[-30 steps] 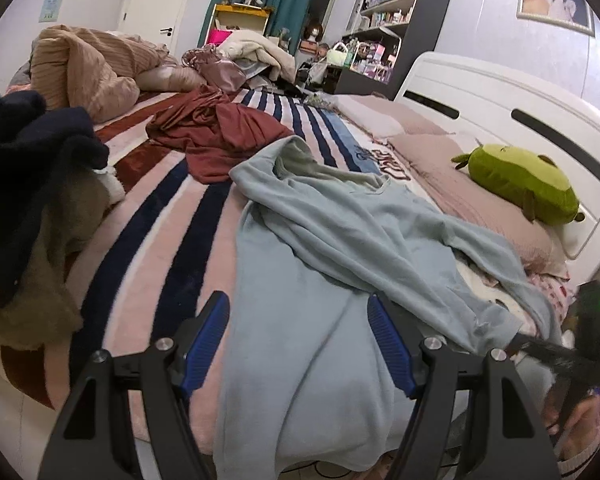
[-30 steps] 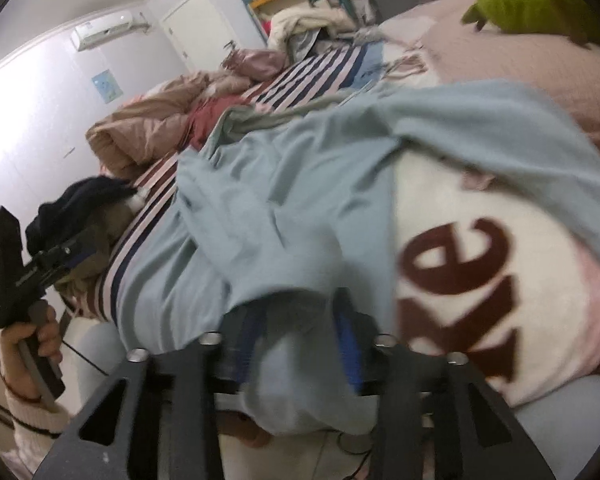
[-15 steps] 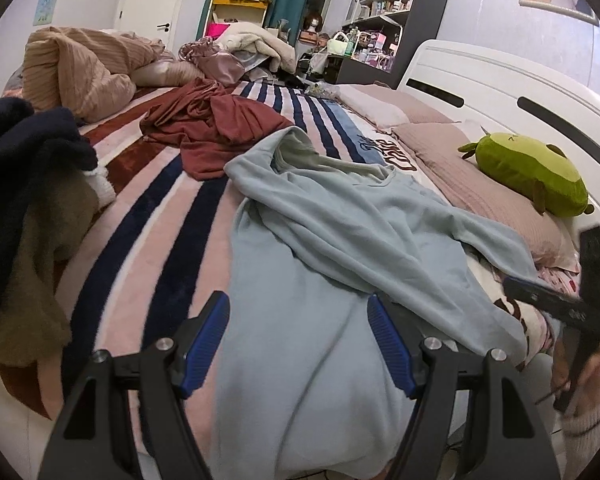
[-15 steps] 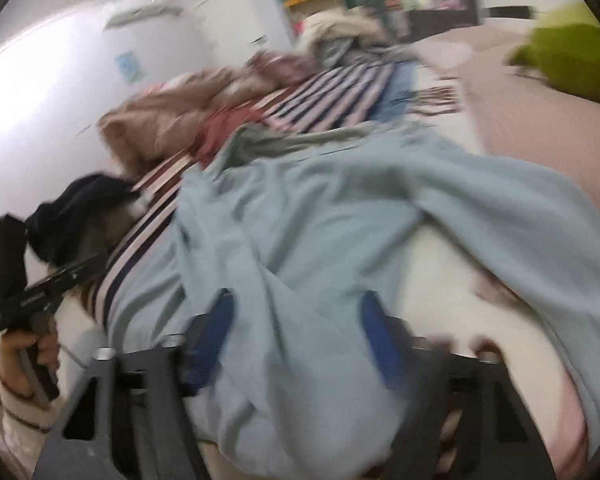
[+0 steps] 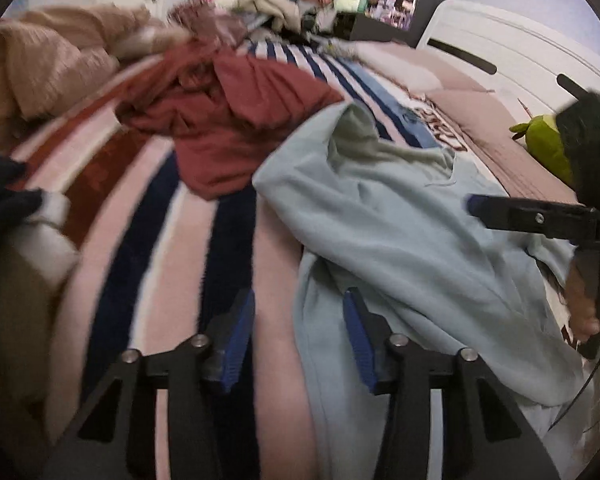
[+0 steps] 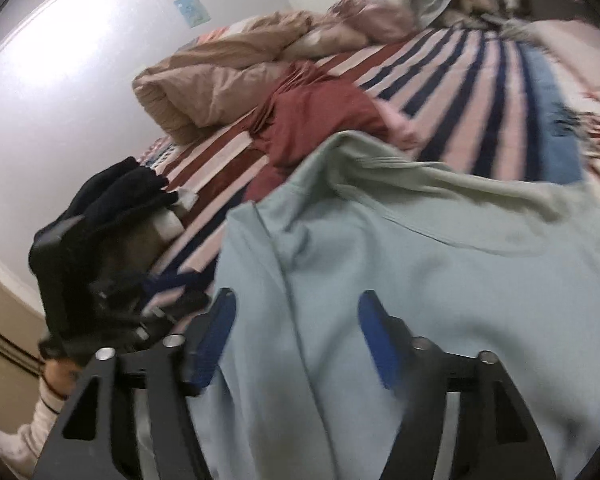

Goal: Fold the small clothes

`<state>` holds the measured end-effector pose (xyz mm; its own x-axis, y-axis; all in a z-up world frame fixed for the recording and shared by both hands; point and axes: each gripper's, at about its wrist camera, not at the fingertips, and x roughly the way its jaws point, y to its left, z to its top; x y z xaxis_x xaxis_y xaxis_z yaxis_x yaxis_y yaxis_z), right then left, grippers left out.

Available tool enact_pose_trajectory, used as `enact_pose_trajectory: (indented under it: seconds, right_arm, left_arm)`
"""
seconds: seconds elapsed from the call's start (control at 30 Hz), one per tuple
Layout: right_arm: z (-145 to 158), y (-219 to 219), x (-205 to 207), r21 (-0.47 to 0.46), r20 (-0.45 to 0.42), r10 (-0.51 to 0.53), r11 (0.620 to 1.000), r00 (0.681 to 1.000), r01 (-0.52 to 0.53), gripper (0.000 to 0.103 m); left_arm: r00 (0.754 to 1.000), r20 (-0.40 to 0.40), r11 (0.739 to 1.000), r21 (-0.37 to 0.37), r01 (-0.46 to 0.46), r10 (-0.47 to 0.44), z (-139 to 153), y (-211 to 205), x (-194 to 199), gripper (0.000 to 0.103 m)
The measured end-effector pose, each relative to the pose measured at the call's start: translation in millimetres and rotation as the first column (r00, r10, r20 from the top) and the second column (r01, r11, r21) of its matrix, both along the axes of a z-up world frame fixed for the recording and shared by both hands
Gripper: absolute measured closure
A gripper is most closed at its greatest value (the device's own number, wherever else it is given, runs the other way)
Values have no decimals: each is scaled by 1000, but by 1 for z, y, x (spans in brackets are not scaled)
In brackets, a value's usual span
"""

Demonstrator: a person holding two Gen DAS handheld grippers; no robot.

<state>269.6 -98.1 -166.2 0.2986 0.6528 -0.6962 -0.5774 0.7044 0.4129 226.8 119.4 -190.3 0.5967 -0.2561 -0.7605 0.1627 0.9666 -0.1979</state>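
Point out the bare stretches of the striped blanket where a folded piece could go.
Free: the striped blanket between the light blue sweatshirt and the dark pile, and the stripes past the maroon garment. Crowded: the tan duvet end.

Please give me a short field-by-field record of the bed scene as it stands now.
surface: striped blanket on a bed
main garment: light blue sweatshirt, spread out, creased
other clothes: dark red garment beyond it; dark pile at the bed edge
left hand-held gripper: open, jaws just closing, over the sweatshirt's edge
right hand-held gripper: open, jaws just opening, above the sweatshirt
soft toy: green plush by the headboard
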Motion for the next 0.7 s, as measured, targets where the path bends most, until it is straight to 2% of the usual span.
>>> enact_pose_trajectory:
  seconds: [0.13, 0.2, 0.23, 0.27, 0.33, 0.43, 0.53, 0.6, 0.63, 0.7]
  right_arm:
    - [-23, 44, 20, 21, -77, 72, 997, 994, -70, 36]
    - [-35, 64, 24, -21, -89, 88, 996, 992, -91, 38]
    - [-40, 69, 26, -59, -80, 70, 996, 994, -74, 57]
    - [-42, 71, 28, -72, -77, 57, 995, 995, -62, 82]
    - [-43, 66, 30, -54, -83, 18, 998, 996, -22, 97]
    - [-38, 51, 33, -79, -41, -64, 995, 997, 60, 101]
    - [-36, 23, 41, -99, -20, -174, 980, 985, 171, 102]
    - [-33, 8, 42, -69, -38, -176, 982, 984, 173, 101]
    - [-31, 3, 41, -27, -60, -144, 989, 988, 143, 99]
    - [-28, -1, 37, 26, -116, -54, 998, 992, 58, 95]
  left_arm:
    - [999, -29, 998, -61, 23, -25, -11, 1, 16, 69]
    - [999, -27, 999, -45, 19, -20, -13, -1, 19, 78]
    - [1000, -23, 1000, -28, 10, -11, -13, -1, 22, 87]
    - [1000, -23, 1000, -24, 4, -4, -13, -1, 23, 93]
    - [1000, -23, 1000, -29, -8, 7, -13, 1, 25, 98]
    - [1000, -7, 1000, 7, -25, 25, -13, 0, 23, 100]
    - [1000, 0, 999, 28, -27, 27, -12, -2, 23, 100]
    - [1000, 2, 1000, 16, -17, 17, -11, -1, 24, 99]
    - [1000, 7, 1000, 1, -2, 2, -10, -1, 23, 98]
    - [999, 12, 999, -42, 31, -31, -8, 0, 23, 78]
